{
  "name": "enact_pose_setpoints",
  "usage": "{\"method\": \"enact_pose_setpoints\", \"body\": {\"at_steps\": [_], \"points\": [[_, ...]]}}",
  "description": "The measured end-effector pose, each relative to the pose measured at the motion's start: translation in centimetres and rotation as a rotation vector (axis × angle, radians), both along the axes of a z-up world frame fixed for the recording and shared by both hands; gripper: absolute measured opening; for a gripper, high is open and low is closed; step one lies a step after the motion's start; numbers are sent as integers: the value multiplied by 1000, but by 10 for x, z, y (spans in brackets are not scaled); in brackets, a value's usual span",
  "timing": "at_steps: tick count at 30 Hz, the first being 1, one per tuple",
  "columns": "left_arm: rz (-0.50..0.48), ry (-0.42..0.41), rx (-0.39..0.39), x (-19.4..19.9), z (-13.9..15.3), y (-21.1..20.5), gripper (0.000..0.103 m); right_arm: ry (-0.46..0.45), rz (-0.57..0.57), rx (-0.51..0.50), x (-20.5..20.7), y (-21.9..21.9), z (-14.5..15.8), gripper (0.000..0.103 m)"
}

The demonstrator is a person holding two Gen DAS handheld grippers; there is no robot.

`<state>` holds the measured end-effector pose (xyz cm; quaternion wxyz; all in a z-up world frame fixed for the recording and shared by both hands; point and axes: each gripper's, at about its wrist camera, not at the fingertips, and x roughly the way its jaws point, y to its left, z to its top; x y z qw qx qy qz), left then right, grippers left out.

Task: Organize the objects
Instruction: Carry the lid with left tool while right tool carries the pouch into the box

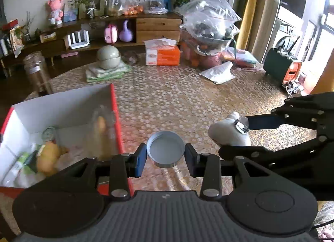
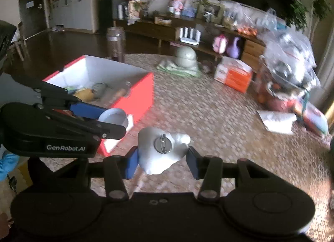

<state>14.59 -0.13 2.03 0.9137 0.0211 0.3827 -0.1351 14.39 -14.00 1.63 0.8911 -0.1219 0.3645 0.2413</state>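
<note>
The left tongs [image 1: 165, 154], clamping a shallow round lid [image 1: 165, 152], hang nearer the red box [image 1: 115, 117] than the right tongs [image 2: 161, 156] gripping a white pouch [image 2: 160, 150].

The left tongs [image 1: 166, 159] are matte black, with blue pads [image 1: 139, 159] on the inner faces of both fingers. Flat black link bars run back from the fingers, pinned with round silver screws. Two round black discs flank a grey ribbed housing, the right disc with a raised inner ring. The right tongs [image 2: 161, 161] share the build: black links, silver pivots, blue pads [image 2: 131, 163], though their middle housing looks black with two small fasteners. Seen from the right wrist, the side of the left tool carries white "GenRobot.AI" lettering.
</note>
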Motion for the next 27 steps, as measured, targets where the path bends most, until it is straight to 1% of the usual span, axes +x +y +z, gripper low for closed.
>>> {"method": "enact_pose_setpoints", "body": {"at_steps": [5, 15, 23, 27], "points": [[34, -16, 13, -9, 7, 32, 38, -12, 46, 7, -2, 33, 6, 48], [123, -21, 27, -13, 10, 99, 38, -36, 150, -12, 5, 102, 11, 48], [179, -15, 56, 4, 6, 141, 38, -31, 198, -26, 28, 147, 3, 48], [211, -6, 87, 22, -1, 160, 38, -24, 202, -37, 44, 164, -5, 48]]}}
